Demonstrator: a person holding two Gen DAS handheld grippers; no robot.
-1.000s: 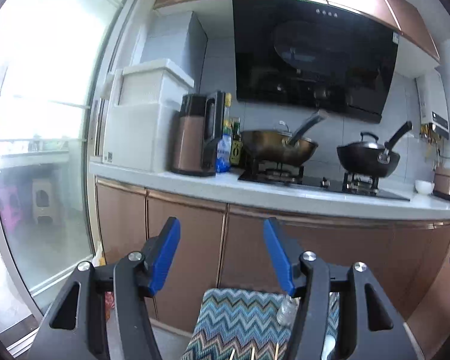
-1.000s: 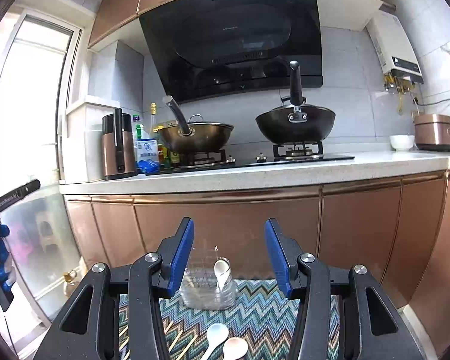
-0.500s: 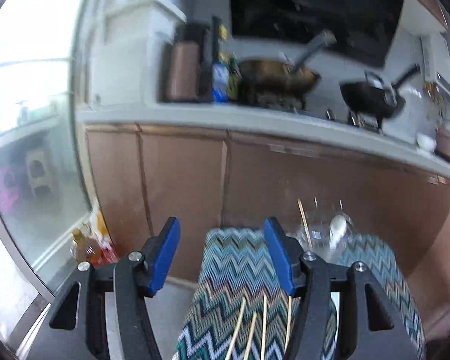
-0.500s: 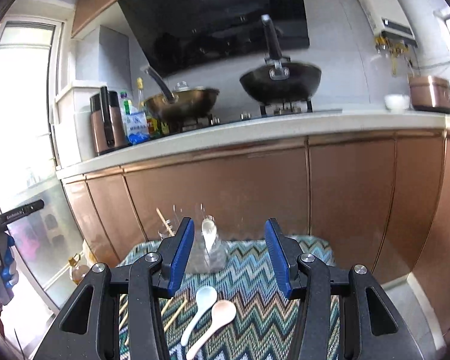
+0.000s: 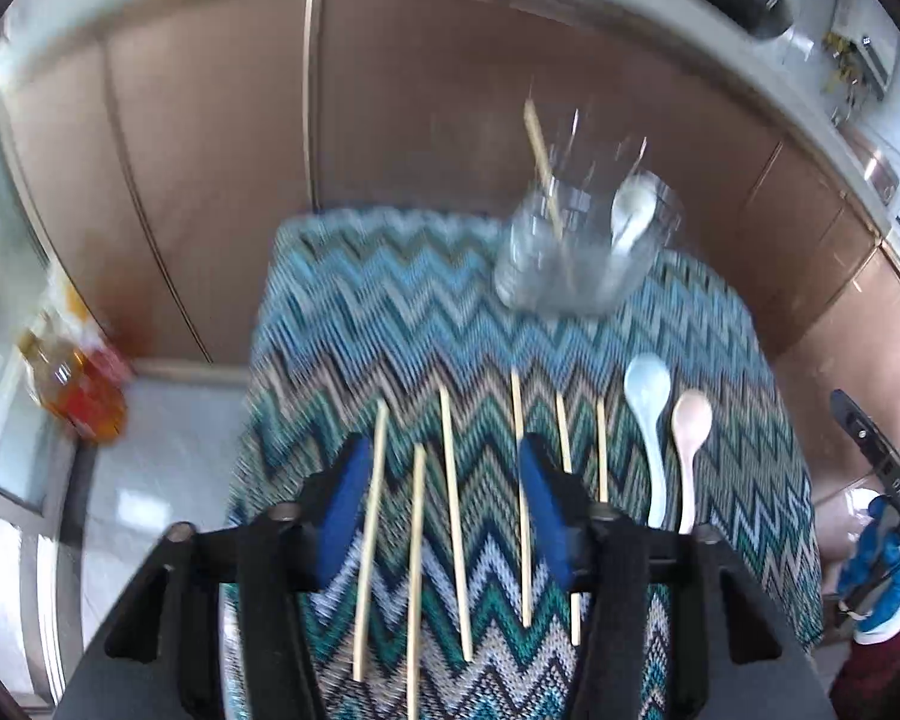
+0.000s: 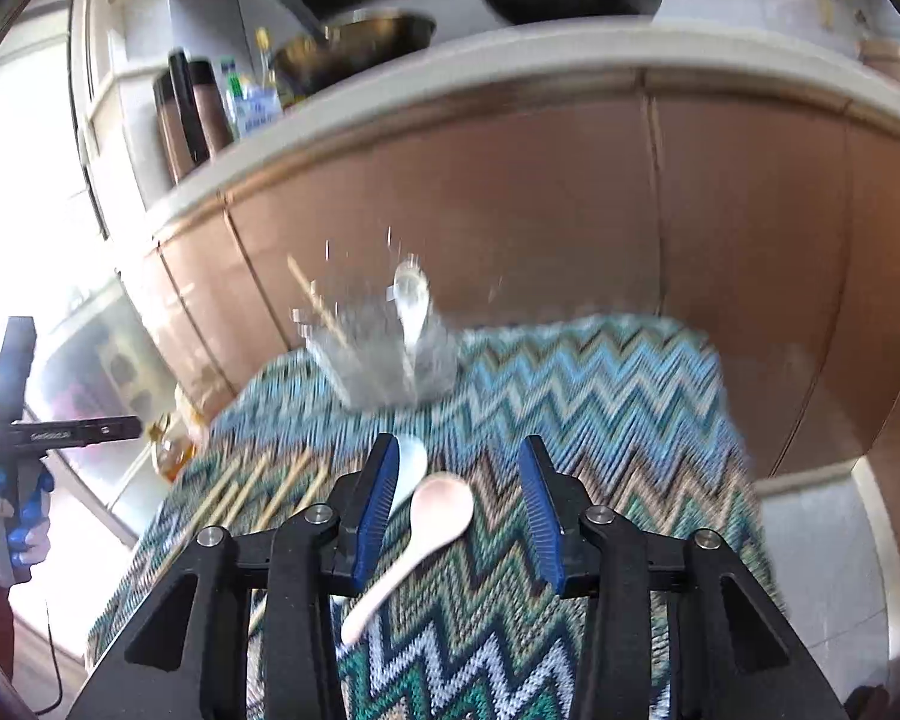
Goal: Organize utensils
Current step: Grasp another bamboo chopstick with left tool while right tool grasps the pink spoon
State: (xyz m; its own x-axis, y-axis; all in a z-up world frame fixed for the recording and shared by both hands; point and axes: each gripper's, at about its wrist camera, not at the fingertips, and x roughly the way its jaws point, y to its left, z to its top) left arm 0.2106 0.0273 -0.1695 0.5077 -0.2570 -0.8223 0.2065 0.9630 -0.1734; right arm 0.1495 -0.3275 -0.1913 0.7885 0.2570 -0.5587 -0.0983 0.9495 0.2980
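Several wooden chopsticks [image 5: 453,480] lie side by side on the zigzag tablecloth [image 5: 390,312]. My left gripper [image 5: 444,498] hovers over them, its jaws closing, three chopsticks showing in the gap with no pad pressing on them. To their right lie a pale blue spoon [image 5: 648,402] and a pink spoon [image 5: 690,432]. A clear glass jar [image 5: 582,258] at the back holds one chopstick and a white spoon. My right gripper [image 6: 459,492] hangs above the pink spoon [image 6: 432,516], jaws closing and clear of it. The blue spoon [image 6: 411,459] is half hidden by the left finger.
Copper cabinet fronts [image 6: 510,192] stand close behind the table. A bottle of amber liquid [image 5: 72,396] sits on the floor at the left. A blue-gloved hand [image 6: 6,510] holds the other gripper at the left of the right wrist view. Pans sit on the counter above.
Both grippers have dropped and tipped down from facing the kitchen counter to looking onto the table. Both pairs of jaws stand narrower than before.
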